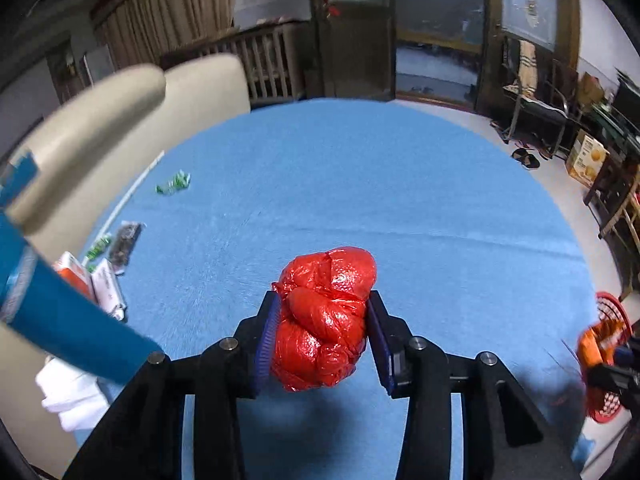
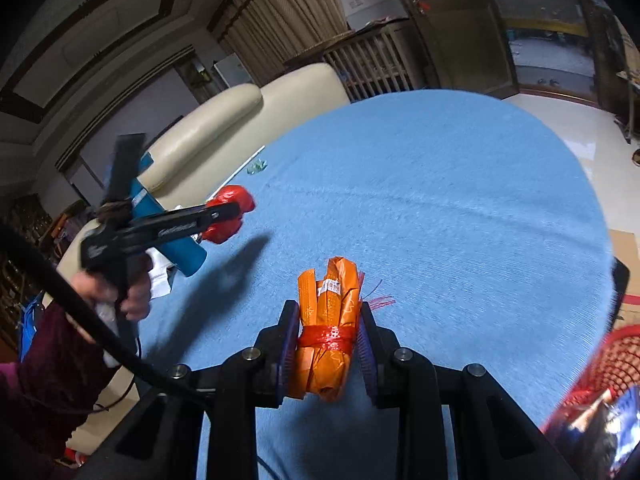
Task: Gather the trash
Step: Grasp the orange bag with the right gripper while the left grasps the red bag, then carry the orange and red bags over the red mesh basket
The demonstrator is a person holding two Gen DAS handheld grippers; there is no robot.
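My left gripper (image 1: 322,312) is shut on a crumpled red plastic bag (image 1: 326,316) and holds it above the blue table (image 1: 400,184). In the right wrist view the same gripper (image 2: 236,210) and red bag (image 2: 230,208) show at the left. My right gripper (image 2: 329,320) is shut on a folded orange wrapper bundle (image 2: 328,320) tied with a red net band, above the table (image 2: 440,200). The bundle also shows in the left wrist view (image 1: 600,340) at the far right. A red mesh basket (image 2: 600,376) stands at the lower right, also seen in the left wrist view (image 1: 612,312).
Green candy wrappers (image 1: 174,183), a dark packet (image 1: 126,244) and small cartons (image 1: 106,284) lie at the table's left edge. A blue tube (image 1: 60,312) and a cream sofa (image 1: 120,120) are at the left. Chairs and boxes stand at the right.
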